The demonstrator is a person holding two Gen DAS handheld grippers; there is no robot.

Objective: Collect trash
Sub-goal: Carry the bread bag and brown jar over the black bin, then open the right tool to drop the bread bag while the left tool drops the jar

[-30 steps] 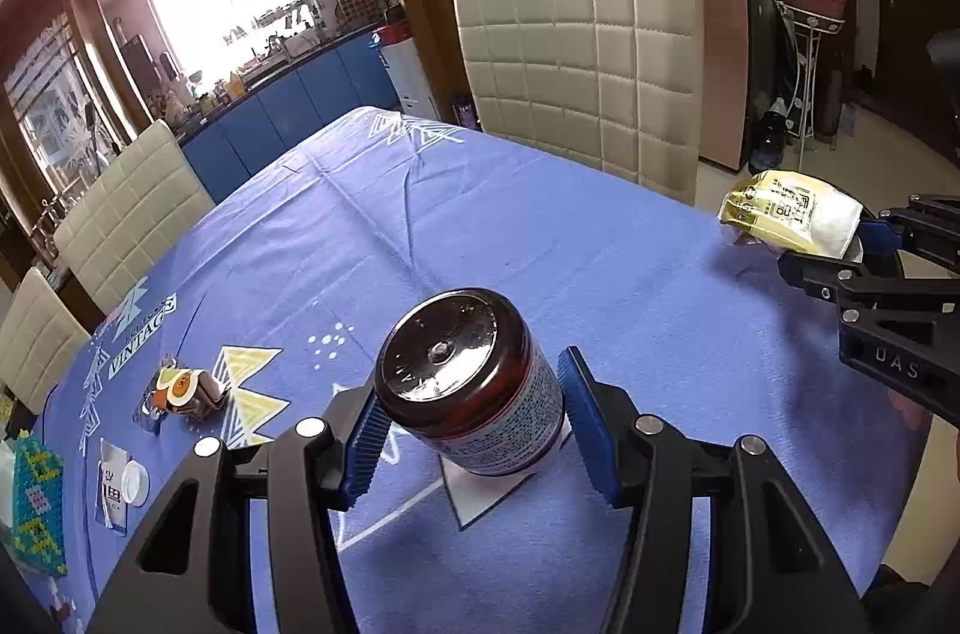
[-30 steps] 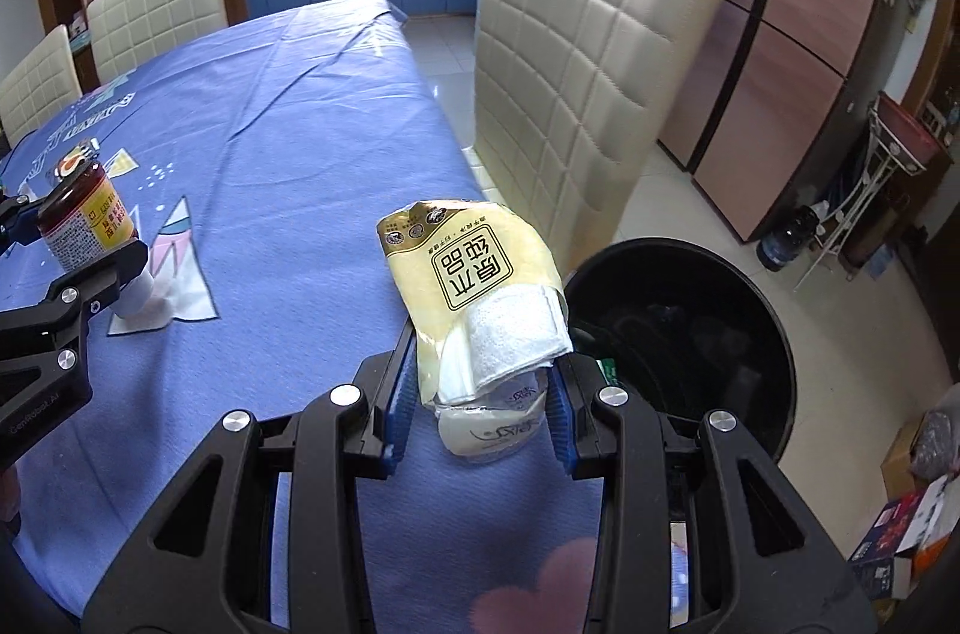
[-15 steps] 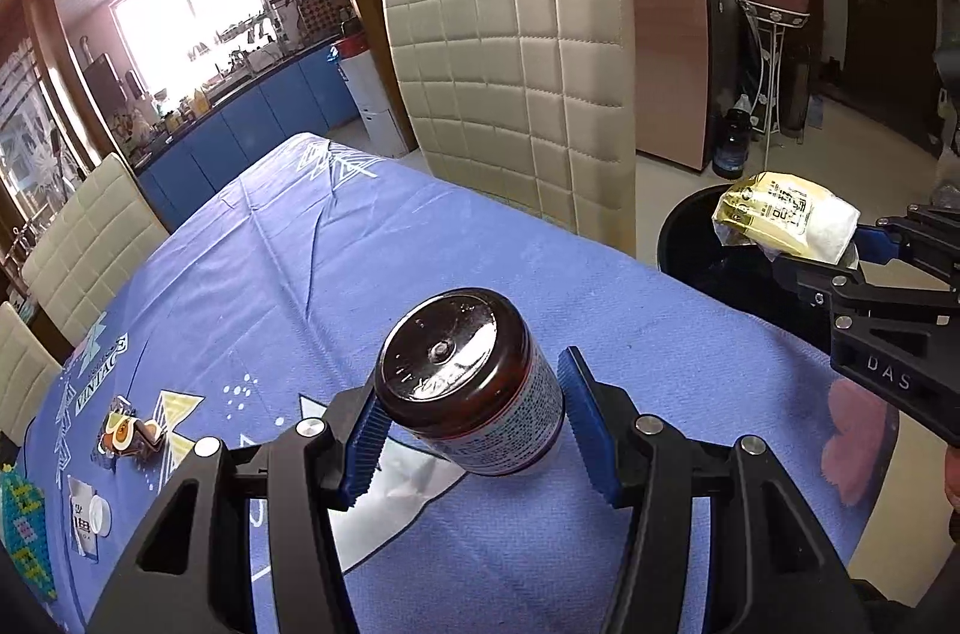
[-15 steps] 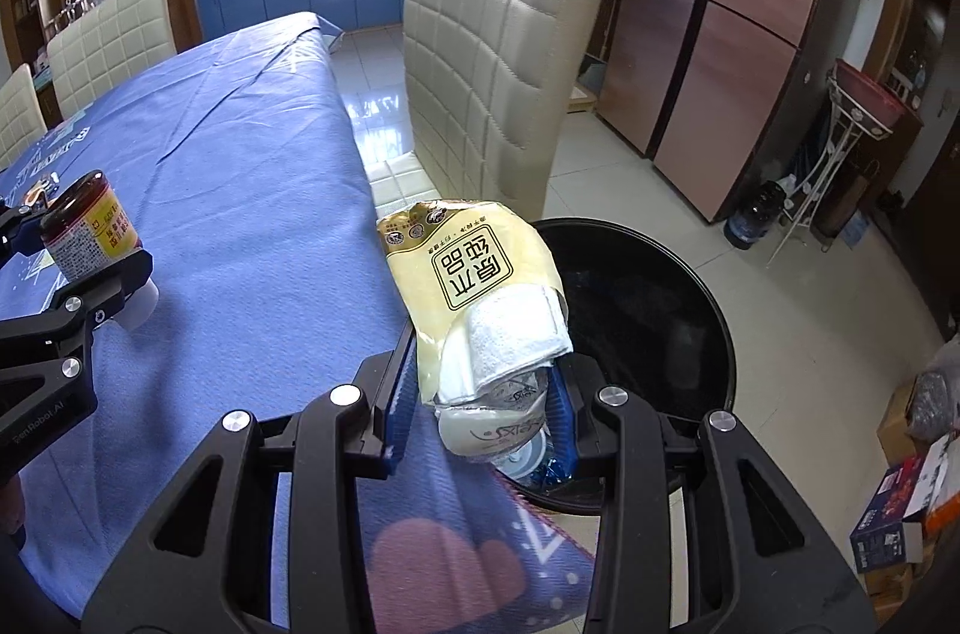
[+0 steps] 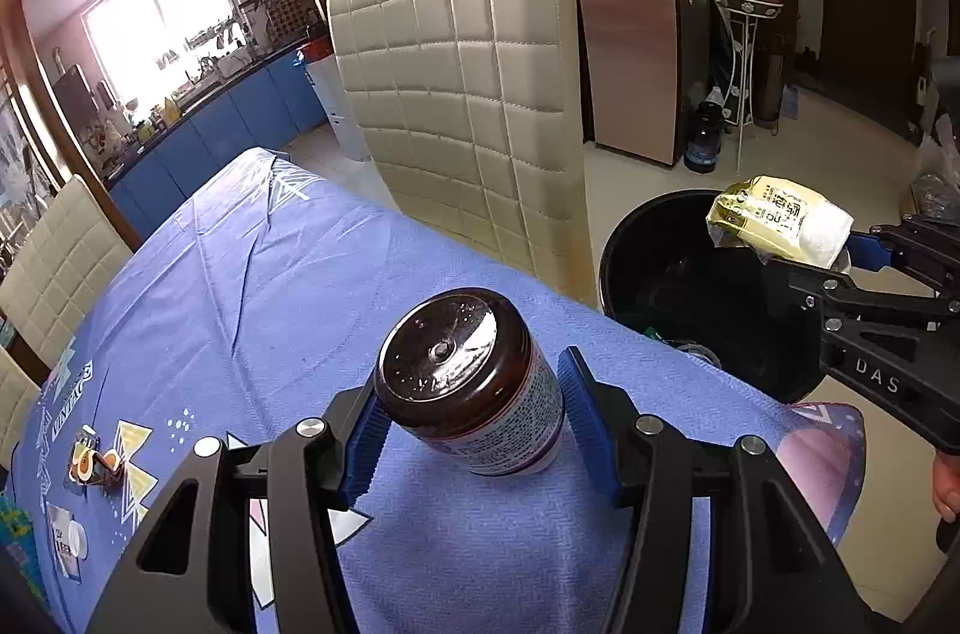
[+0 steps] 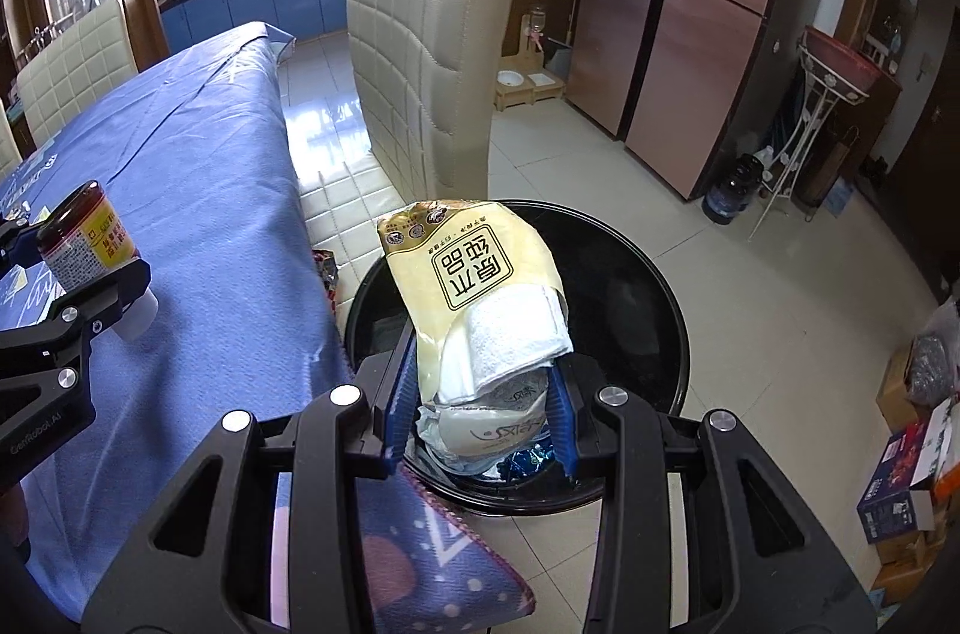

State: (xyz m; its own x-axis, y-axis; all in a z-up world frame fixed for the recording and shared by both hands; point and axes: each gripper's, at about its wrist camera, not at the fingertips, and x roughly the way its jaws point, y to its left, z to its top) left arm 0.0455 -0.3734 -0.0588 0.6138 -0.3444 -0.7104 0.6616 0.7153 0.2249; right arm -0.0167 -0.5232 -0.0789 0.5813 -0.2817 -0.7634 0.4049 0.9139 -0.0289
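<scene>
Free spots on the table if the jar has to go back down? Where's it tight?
Bare blue cloth runs from the jar to the far corner by the cream chair. Clutter sits at the near-left edge: small wrappers. Tight at the right corner: bin and the right gripper with its packet.

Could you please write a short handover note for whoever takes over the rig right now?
Left gripper: shut on the jar, held over the table near its end.
Right gripper: shut on the tissue pack, above the open black bin.
Done: both items picked up; some trash already lies in the bin.
Left: release the pack into the bin, then bring the jar over it. Small items remain on the far tablecloth.
</scene>
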